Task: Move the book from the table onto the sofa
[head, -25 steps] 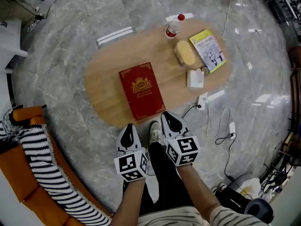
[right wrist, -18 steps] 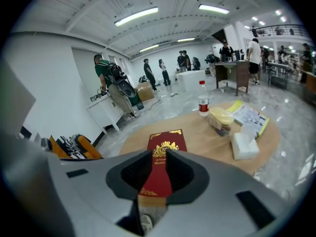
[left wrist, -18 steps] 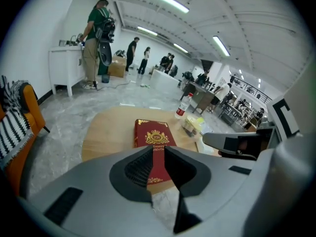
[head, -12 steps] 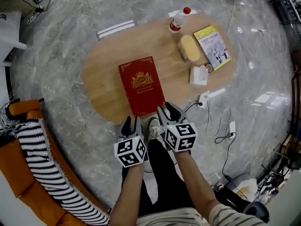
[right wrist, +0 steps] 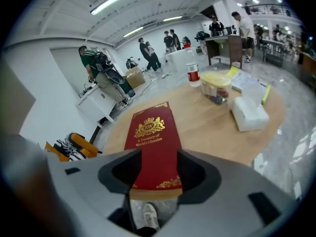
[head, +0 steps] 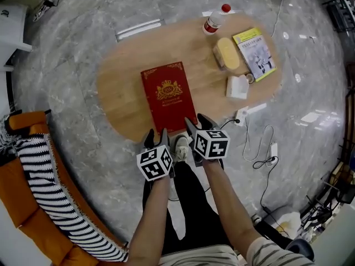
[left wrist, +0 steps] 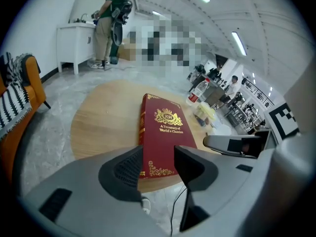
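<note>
A red hardcover book (head: 168,97) with gold print lies flat on the oval wooden table (head: 125,87), its short end at the near edge. My left gripper (head: 157,137) hangs just short of that edge, left of the book's near corner, and its jaws are opening. My right gripper (head: 198,123) is at the book's near right corner, jaws also opening. In the left gripper view the book (left wrist: 165,130) shows beyond the gap of the left gripper (left wrist: 158,162). In the right gripper view the book (right wrist: 153,142) fills the gap of the right gripper (right wrist: 155,169), untouched. The orange sofa (head: 22,204) is at lower left.
A striped blanket (head: 52,201) drapes the sofa. On the table's far right stand a bottle (head: 213,21), a yellow container (head: 228,53), a yellow booklet (head: 255,53) and a white box (head: 237,87). A power strip with cables (head: 244,115) lies on the floor. My shoe (head: 180,148) is under the grippers.
Both grippers have dropped toward the table's near edge and the book's near end. Their jaws, shut a second ago, now stand apart.
</note>
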A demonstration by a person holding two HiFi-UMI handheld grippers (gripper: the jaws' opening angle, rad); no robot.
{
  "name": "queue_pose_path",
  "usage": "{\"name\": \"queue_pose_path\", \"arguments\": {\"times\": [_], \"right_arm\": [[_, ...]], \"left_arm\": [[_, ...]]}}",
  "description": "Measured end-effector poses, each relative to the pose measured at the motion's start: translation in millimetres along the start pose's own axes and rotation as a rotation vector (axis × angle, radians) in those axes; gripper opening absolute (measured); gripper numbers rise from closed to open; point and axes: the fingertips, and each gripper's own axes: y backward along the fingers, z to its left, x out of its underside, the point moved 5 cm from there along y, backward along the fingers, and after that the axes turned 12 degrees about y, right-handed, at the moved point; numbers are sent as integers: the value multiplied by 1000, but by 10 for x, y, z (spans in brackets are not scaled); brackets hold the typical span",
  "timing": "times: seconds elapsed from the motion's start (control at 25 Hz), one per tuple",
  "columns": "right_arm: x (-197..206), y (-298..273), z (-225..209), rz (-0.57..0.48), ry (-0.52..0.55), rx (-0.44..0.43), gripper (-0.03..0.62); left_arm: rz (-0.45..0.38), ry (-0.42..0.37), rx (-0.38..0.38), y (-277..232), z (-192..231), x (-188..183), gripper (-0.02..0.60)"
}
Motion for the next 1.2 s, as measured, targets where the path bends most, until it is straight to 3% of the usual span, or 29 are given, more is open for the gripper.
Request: {"name": "queue_pose_path", "arguments": {"times": [0.28,0.52,1.12,1.2], "right_arm": [[93,-191,-69,52,29,-4,253],[117,-337,-158,83,33,-6,253],[164,-597,-253,130,98,-28,256],[160,-612,-239,130,103,-48,234]], "left_arm": [[42,16,-22,-214,90,22,209],[103,35,-29,-400,99,145,229],[142,44,-4,-616,190,126,242],[147,51,-1,-628,187,123,242]]}}
